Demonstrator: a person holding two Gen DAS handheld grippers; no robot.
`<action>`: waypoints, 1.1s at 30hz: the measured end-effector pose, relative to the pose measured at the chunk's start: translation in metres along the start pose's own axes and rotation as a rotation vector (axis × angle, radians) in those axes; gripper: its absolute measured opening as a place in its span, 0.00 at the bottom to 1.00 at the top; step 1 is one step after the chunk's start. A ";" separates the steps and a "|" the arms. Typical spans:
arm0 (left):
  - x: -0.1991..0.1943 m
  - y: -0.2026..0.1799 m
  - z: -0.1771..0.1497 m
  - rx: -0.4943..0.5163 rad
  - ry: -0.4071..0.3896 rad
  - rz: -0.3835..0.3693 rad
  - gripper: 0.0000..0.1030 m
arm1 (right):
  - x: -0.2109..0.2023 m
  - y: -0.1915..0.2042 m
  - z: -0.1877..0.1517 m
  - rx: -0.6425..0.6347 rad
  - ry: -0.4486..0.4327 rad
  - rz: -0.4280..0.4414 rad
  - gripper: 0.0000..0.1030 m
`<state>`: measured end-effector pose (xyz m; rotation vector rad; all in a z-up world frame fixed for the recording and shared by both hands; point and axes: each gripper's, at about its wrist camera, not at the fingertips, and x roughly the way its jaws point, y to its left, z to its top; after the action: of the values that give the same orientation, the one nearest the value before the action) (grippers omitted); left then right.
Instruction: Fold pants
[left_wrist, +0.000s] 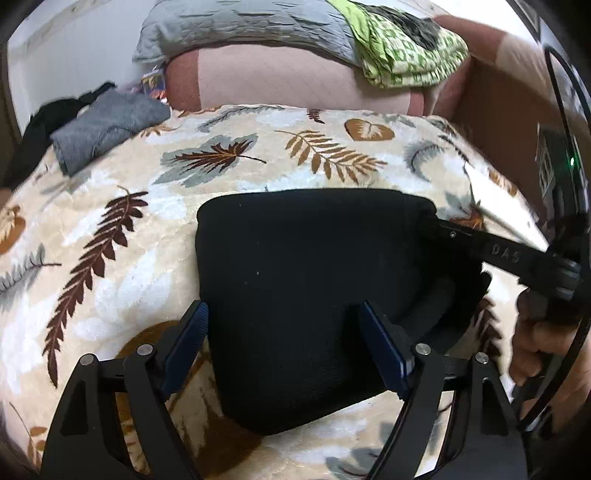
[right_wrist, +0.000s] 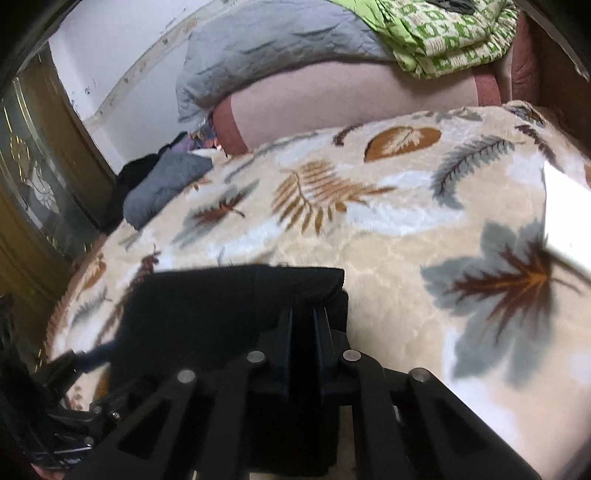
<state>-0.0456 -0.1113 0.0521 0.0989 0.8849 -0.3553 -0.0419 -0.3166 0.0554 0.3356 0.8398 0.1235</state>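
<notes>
Your leaf-print blanket (left_wrist: 280, 155) bears folded black pants (left_wrist: 314, 295), left gripper (left_wrist: 282, 345) wide open over them, right gripper (right_wrist: 302, 345) nipping their corner, pillows (left_wrist: 258, 22) behind.

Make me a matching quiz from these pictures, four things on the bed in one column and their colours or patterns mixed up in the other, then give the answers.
Things:
1. folded pants
2. blanket
3. pillow
4. bundle of cloth on the pillow's right end

Looks:
A. green and white pattern
B. plain black
C. grey, quilted
D. cream with leaf print

Pairs: 1-B, 2-D, 3-C, 4-A
</notes>
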 end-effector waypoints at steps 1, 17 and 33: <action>-0.001 0.000 -0.001 -0.002 -0.007 0.002 0.81 | -0.006 -0.003 -0.001 0.012 -0.010 -0.013 0.23; 0.004 0.020 -0.011 -0.135 0.012 -0.098 0.82 | -0.039 0.015 -0.051 -0.091 0.033 -0.020 0.34; -0.013 0.015 0.001 -0.060 -0.083 -0.048 0.82 | -0.057 0.030 -0.047 -0.147 -0.061 0.030 0.54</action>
<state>-0.0468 -0.0943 0.0618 0.0074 0.8165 -0.3749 -0.1142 -0.2902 0.0772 0.2131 0.7610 0.2013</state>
